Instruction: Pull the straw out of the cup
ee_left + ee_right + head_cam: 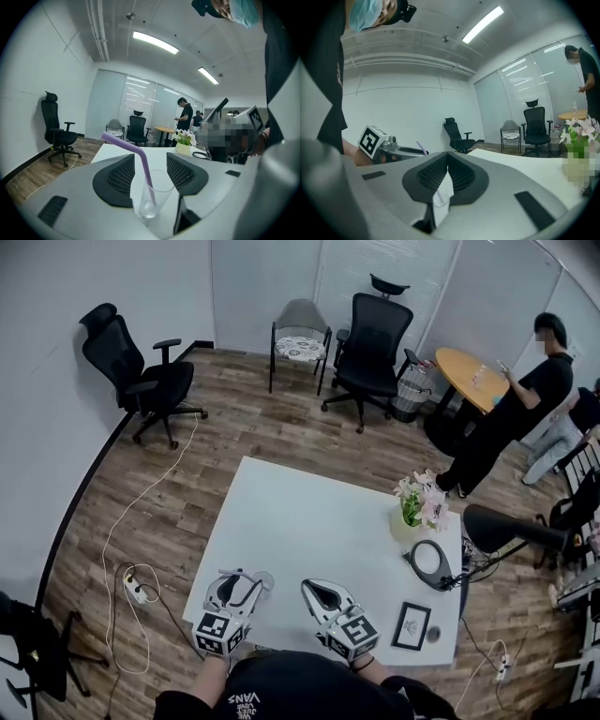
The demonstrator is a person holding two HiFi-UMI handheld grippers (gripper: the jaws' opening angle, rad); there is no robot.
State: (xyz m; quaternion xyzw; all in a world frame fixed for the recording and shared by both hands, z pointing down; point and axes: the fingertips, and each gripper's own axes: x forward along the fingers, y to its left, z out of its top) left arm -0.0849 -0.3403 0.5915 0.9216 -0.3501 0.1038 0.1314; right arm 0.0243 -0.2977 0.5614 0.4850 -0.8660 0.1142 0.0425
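**Cup bracketed, straw still in**

My left claw [151, 157] is spread, with the cup [151, 201] standing between its jaws and the pads seemingly off the glass. The purple straw [140, 157] leans out above its left jaw. My right claw [447, 155] is pressed together and empty. Next, I judge: steady the cup, open the right claw, pinch the straw.
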